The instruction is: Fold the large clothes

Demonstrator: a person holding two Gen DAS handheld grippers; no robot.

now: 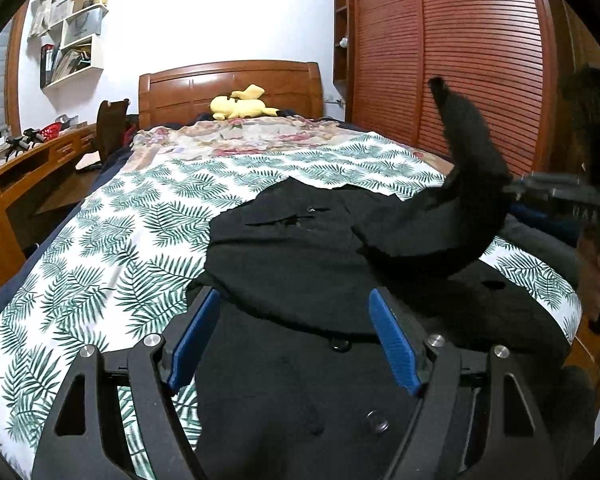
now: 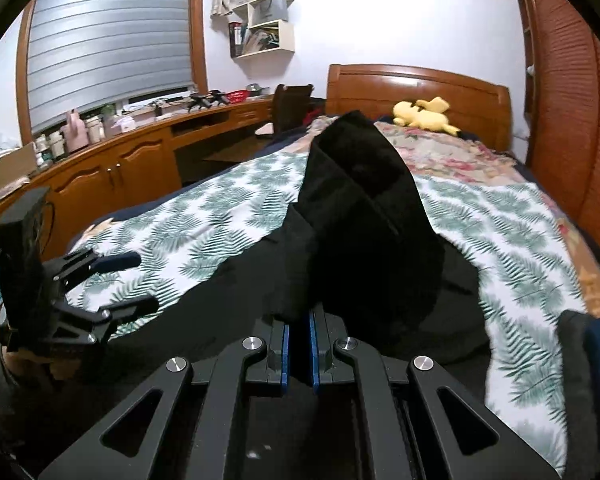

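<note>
Raised black sleeve (image 1: 472,168) across bedspread (image 1: 112,240)

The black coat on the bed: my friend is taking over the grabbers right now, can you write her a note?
Left gripper: jaws open, empty, hovering above the near part of the large black fabric garment.
Right gripper: jaws shut on a black sleeve-like part of it, lifted up off the bed.
The garment's body lies spread on the leaf-print bedspread.
Done: one part picked up, apparently to fold inward.
Left: lay that part across the body, then finish folding.
</note>
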